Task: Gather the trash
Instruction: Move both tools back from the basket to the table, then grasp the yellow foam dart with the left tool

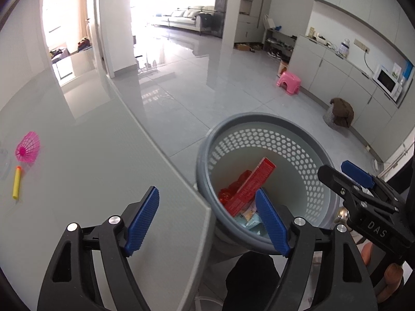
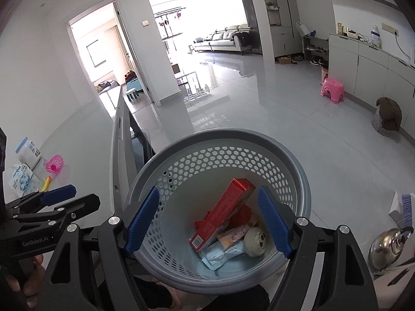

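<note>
A grey perforated trash basket stands on the floor beside the table corner. In it lie a red box, a red wrapper, pastel packets, a blue packet and a crumpled white ball. My right gripper hangs open over the basket with nothing between its fingers. My left gripper is open and empty above the table corner and the basket's rim. On the table lie a pink ribbed cone and a yellow foam dart.
A tissue pack and a white container with a blue lid sit on the table's far left. On the floor are a pink stool, a checked bin with a brown cloth, a steel kettle and a brush.
</note>
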### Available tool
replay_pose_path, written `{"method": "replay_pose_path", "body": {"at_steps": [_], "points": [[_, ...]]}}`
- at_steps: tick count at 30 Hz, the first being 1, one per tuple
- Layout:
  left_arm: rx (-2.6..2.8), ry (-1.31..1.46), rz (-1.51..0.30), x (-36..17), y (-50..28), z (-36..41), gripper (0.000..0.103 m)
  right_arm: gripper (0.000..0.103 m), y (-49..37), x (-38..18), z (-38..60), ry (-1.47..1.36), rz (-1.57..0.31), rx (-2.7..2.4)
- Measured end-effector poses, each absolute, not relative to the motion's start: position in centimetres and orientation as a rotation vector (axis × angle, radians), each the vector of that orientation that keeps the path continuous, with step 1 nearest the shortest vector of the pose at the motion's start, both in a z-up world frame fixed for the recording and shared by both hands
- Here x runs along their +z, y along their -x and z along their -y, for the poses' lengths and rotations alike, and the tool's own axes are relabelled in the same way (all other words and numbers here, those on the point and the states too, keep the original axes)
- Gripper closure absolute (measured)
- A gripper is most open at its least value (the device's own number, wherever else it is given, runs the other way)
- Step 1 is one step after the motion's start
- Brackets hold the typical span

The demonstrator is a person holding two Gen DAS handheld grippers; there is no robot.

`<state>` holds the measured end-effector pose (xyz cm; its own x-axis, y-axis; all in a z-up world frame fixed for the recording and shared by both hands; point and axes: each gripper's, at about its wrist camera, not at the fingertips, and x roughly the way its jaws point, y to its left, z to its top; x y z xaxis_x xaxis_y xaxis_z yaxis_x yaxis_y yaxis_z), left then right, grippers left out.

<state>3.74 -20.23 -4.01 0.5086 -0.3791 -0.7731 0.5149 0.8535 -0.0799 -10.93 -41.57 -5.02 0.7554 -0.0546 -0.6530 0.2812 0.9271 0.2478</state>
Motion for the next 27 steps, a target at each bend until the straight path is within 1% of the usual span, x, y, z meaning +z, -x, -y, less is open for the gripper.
{"method": "replay_pose_path", "body": {"at_steps": [3,5,9,11,19,27], "points": [[-0.503,-0.139,-0.868,-3.3,-3.9,18.6,0.02,0.026,10.6,-4.7,40.3,-0.327,-0.693,-0.161],[-0.462,-0.109,-0.849,-2.7,-4.2,16.9,0.014,0.025,10.2,-4.5,39.2,-0.316,-0.694,-0.143],[-0.365,-0.056,-0.819,-1.7,-5.2,13.6,0.012,0.024,9.4,-4.3,37.2,-0.294,-0.693,-0.097],[-0.306,-0.034,-0.802,-1.3,-5.6,11.6,0.01,0.024,8.9,-4.1,36.1,-0.286,-0.691,-0.068],[-0.001,0.013,-0.765,-1.4,-8.8,2.4,0.008,0.023,7.4,-4.1,32.1,-0.24,-0.721,0.011],[0.209,0.043,-0.781,-4.0,-11.8,-5.0,0.008,0.023,6.0,-4.3,29.3,-0.214,-0.747,0.054]]}}
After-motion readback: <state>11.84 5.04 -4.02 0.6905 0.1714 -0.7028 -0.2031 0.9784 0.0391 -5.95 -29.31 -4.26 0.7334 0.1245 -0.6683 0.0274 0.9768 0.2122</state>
